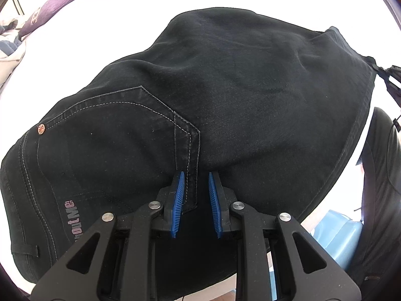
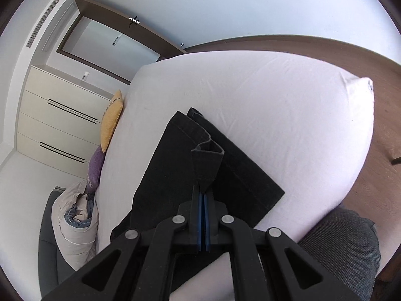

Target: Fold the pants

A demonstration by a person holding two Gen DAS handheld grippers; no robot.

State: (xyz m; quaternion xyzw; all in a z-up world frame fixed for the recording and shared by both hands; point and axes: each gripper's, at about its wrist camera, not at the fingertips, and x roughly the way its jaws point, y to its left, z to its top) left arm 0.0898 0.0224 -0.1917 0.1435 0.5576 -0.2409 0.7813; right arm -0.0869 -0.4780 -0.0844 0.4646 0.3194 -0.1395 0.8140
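Nearest the right wrist camera, the right gripper [image 2: 203, 195] had its jaws pressed together on a bunched fold of the black pants [image 2: 175, 165], pinching a hem edge that stood up from between the blue pads [image 2: 199, 222] in a small crumpled ridge. Just beyond, a pant leg lay flat across the white bed [image 2: 288, 115], its straight hem running toward the right side of that view. Further off, at the bed's left edge, a yellow pillow [image 2: 111, 120] and a purple pillow [image 2: 95, 168] leaned against the mattress, with a rolled duvet [image 2: 75, 223] below them. Behind these stood a cream drawer unit [image 2: 55, 118], and farthest away a dark-framed mirror [image 2: 110, 42] hung on the pale wall.

In the left wrist view, the left gripper [image 1: 196, 175] pointed steeply down at the pants. Its jaws stood a little apart, with a stitched seam of the denim lying between the blue pads; whether the pads actually pressed that seam could not be told. Just past the fingertips lay a back pocket [image 1: 120, 135] with pale stitching and a copper rivet [image 1: 41, 129] at its corner, and pink lettering [image 1: 71, 223] showed near the waistband. The rest of the black fabric mounded away over the white bed. At the far right edge, a dark part of the other gripper [image 1: 393, 80] met the fabric's corner.
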